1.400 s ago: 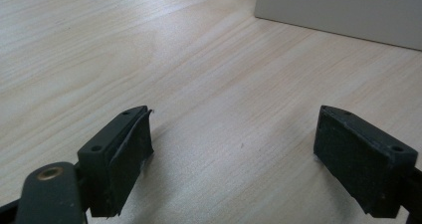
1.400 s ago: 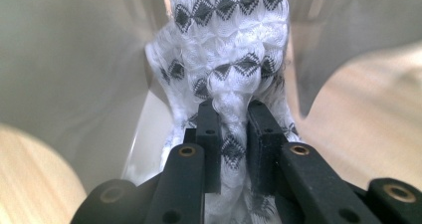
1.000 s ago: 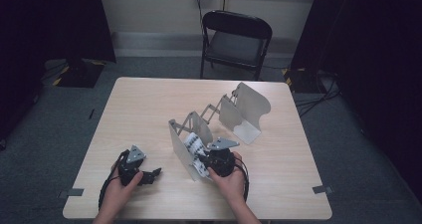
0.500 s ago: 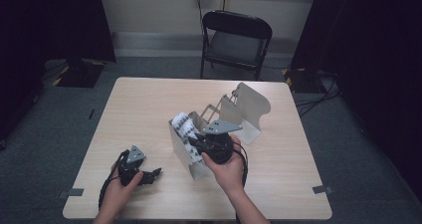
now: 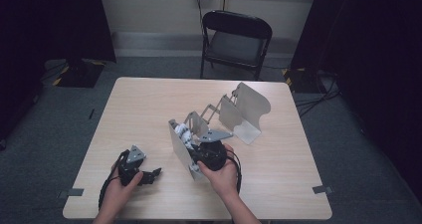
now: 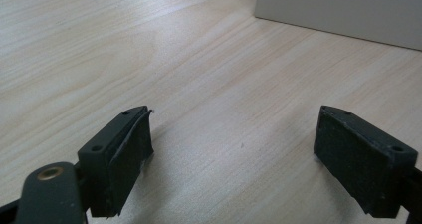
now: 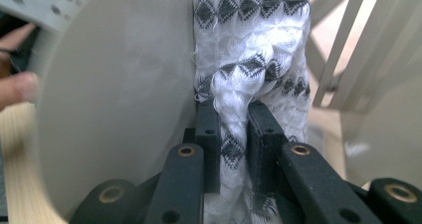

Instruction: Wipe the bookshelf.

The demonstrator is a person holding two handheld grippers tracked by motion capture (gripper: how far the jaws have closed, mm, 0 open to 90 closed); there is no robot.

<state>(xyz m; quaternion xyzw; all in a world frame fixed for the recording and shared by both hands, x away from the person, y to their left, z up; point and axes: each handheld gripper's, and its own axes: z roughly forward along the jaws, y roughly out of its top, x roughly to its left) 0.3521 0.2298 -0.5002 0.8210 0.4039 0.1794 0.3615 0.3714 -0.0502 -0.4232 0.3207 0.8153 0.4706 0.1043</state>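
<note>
Right gripper view: a white cloth [image 7: 249, 55] patterned with black diamonds is pinched between the jaws of the right gripper [image 7: 233, 134], beside a pale metal plate [image 7: 114, 109]. From the high view, the cloth [image 5: 183, 134] is seen inside the metal rack [image 5: 219, 119] at the table's [image 5: 298, 184] middle. The left gripper [image 6: 234, 159] is held low over bare wood, its jaws spread wide with nothing between them.

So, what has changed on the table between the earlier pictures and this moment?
The right gripper, its jaws shut on the white patterned cloth, moved away from the person, up between the plates of the grey metal rack. The near plate now stands more upright. The left gripper stayed where it was on the table, jaws open and holding nothing.
</note>
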